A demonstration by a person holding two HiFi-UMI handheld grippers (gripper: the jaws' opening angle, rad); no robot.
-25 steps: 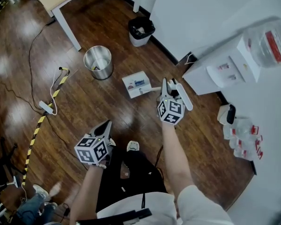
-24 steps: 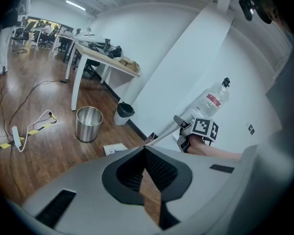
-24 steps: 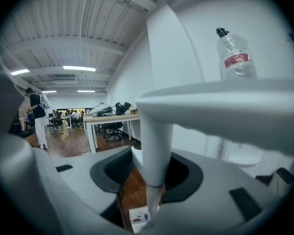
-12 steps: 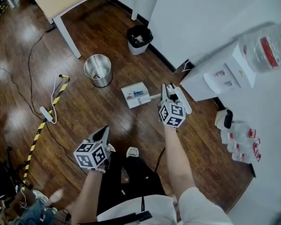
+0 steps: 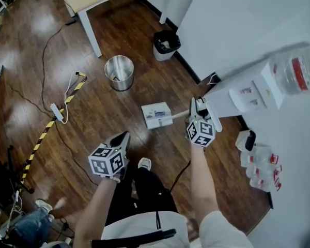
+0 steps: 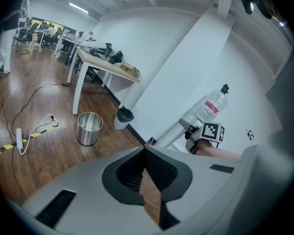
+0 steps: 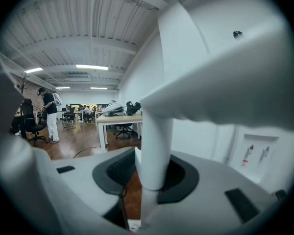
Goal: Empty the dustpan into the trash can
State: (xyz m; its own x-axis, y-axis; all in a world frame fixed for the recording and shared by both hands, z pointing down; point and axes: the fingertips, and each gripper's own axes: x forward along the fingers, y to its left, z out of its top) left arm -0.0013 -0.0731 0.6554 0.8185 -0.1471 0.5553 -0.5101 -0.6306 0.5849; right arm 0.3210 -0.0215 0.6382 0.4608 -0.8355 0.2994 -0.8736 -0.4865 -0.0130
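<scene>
My right tool (image 5: 198,106) is pinching the dustpan (image 5: 156,115) by its handle (image 7: 154,131). The jaws have just been closing, and the right gripper view shows the white stem held between the dark pads. My left tool (image 5: 122,138) has its jaws pressed together at the tips with nothing in them, and it hangs low beside my leg, well apart from the pan.

The dustpan sits out in front of the right tool, over the wooden floor (image 5: 93,112), with its stem running back to my grip. It's a white, boxy pan with what look like small coloured scraps inside – too small for me to say what they are. From above I can't tell whether it is clear of the floor.

The job now, as I judge it, is the carry. I'd keep the pan level with its open lip slightly raised so nothing slides out, and keep a firm hold, because a round stem could twist between the pads. The steel bin (image 5: 119,72) stands open further ahead, and a black bin (image 5: 167,41) stands by the wall beyond – the steel one looks the easier mouth to hit. I'd bring the lip right over the rim before tipping, then tilt slowly
</scene>
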